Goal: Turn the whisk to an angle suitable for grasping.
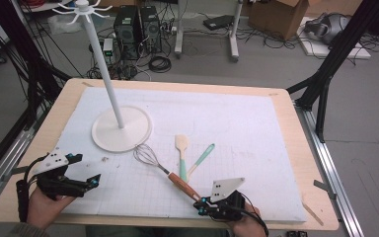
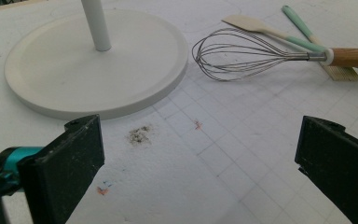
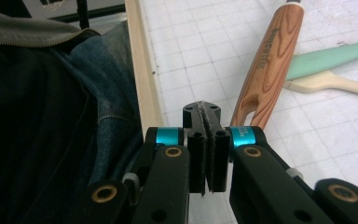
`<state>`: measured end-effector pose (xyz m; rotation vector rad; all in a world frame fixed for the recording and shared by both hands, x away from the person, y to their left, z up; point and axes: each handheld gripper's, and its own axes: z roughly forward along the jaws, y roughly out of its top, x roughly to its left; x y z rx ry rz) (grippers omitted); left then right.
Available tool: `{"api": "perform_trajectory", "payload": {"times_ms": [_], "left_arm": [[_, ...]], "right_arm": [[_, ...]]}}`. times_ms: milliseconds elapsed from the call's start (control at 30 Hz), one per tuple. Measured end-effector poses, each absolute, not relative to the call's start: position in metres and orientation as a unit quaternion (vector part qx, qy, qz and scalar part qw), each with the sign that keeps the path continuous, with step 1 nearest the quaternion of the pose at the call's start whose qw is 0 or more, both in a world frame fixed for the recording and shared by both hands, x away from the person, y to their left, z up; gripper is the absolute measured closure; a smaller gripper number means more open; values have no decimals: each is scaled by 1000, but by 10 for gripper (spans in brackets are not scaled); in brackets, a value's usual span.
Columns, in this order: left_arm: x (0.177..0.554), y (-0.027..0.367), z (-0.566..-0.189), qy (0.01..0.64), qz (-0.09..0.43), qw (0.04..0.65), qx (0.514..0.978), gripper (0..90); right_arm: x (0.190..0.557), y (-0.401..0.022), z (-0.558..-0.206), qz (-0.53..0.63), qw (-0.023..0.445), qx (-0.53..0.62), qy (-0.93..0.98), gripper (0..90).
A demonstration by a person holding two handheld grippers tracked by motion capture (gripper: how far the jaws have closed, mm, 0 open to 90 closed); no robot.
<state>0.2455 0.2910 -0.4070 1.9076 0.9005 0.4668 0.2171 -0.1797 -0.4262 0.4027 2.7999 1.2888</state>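
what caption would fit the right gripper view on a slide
Right gripper shut with nothing between its jaws, beside the whisk's wooden handle on the gridded mat.

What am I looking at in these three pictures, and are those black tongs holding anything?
A person sits at a table with a pair of hand-held tongs in each hand. The high view looks down on the white mat. The other two pictures come from cameras riding on the tongs. The left tongs stand open and empty. The right tongs are shut on nothing, beside the whisk. Also on the mat: a spatula, a mint-handled brush and a white hook stand.
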Motion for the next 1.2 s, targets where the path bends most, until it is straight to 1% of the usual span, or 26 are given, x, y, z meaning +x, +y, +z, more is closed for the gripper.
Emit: {"api": "perform_trajectory", "payload": {"times_ms": [533,667,967,1200], "left_arm": [[246,291,-407,367,189,472,779,17],[245,291,-407,368,189,472,779,18],[245,291,-407,367,189,471,780,17],[245,291,-407,365,188,472,780,17]], "right_arm": [[219,-183,-427,403,40,142,903,891],[220,-184,-426,403,40,146,902,891],[216,-178,-429,388,47,116,913,891],[216,-177,-429,379,58,117,916,891]]}}
